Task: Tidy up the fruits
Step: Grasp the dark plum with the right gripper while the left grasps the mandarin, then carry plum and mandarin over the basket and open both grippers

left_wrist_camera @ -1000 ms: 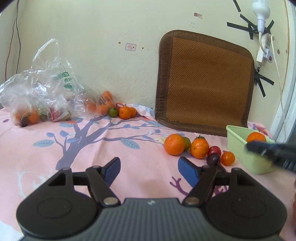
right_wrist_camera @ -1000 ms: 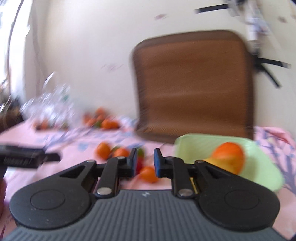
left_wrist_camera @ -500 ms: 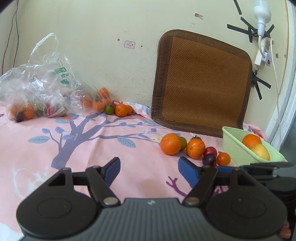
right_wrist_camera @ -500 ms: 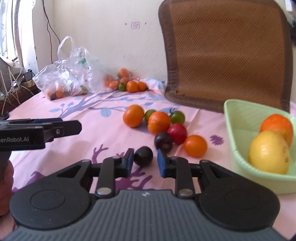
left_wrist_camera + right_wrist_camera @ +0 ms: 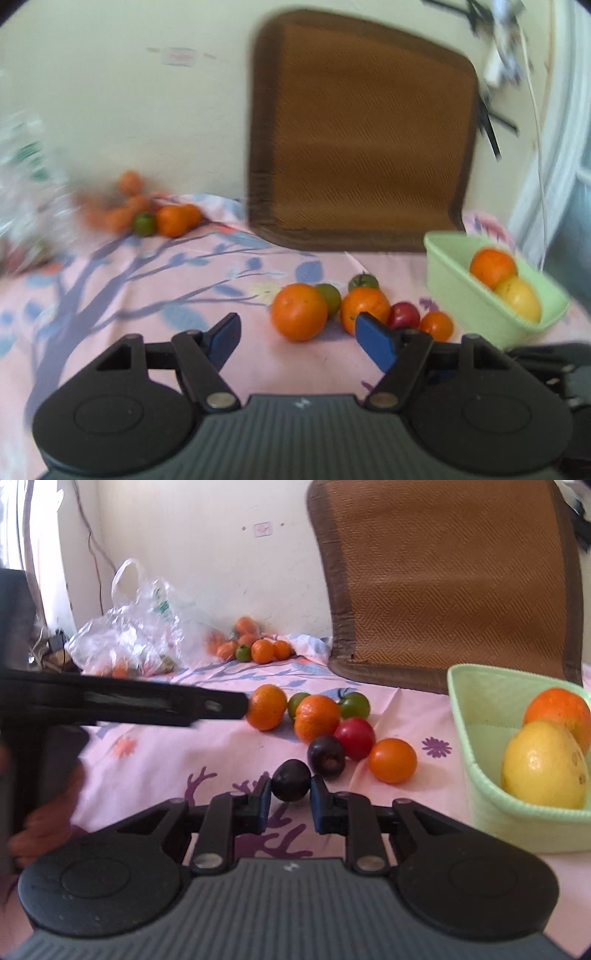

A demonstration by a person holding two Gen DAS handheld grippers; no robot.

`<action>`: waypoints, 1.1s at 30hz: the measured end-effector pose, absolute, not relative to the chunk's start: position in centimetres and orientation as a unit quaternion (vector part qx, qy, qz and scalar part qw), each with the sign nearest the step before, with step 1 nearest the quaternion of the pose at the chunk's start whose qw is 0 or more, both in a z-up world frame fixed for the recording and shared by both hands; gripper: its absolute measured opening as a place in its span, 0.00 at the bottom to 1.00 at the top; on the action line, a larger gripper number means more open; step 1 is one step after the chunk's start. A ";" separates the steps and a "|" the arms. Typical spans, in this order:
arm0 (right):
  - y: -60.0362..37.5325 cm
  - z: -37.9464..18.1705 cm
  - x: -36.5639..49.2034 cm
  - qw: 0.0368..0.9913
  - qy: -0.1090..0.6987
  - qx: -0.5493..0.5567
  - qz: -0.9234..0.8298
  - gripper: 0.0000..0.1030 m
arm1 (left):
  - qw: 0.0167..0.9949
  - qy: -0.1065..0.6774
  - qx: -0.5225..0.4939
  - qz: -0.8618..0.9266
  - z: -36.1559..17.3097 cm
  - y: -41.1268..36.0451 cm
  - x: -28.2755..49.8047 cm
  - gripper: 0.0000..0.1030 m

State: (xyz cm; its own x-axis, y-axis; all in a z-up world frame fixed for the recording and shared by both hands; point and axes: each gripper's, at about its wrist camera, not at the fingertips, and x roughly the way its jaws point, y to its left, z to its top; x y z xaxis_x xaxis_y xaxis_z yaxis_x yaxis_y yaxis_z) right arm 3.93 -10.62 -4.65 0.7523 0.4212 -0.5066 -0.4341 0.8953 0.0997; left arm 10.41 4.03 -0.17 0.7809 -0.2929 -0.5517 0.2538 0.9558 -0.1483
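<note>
A cluster of fruit lies on the pink cloth: a big orange (image 5: 299, 312) (image 5: 266, 707), a second orange (image 5: 365, 309) (image 5: 317, 718), green fruits, a red one (image 5: 355, 737), a small orange tomato (image 5: 392, 760) and a dark plum (image 5: 327, 755). My right gripper (image 5: 291, 800) has its blue pads at both sides of another dark plum (image 5: 291, 780) on the cloth. My left gripper (image 5: 297, 338) is open and empty, just short of the big orange. A green basket (image 5: 480, 768) (image 5: 458, 288) at right holds an orange (image 5: 559, 710) and a lemon (image 5: 543, 764).
A clear plastic bag (image 5: 136, 635) with fruit lies at the far left by the wall, with a second pile of small oranges (image 5: 258, 646) beside it. A brown woven mat (image 5: 362, 140) leans on the wall. The left gripper's body (image 5: 122, 703) crosses the right wrist view.
My left gripper has moved forward and right, closer to the big orange. My right gripper has come down around the near dark plum and its jaws have opened a little wider.
</note>
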 end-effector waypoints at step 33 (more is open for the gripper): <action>-24.0 -1.9 -0.3 0.994 0.109 0.023 0.010 0.25 | 0.919 0.266 -0.008 -0.290 4.5 -9.0 6.4 0.36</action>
State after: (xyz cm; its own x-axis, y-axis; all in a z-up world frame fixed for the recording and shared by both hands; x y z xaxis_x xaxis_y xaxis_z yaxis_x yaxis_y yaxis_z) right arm -0.29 -23.97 -1.90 0.9762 0.0243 -0.2154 -0.0142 0.9987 0.0485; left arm 6.45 -9.04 4.48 0.6906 -0.5368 -0.4847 0.5284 0.8321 -0.1686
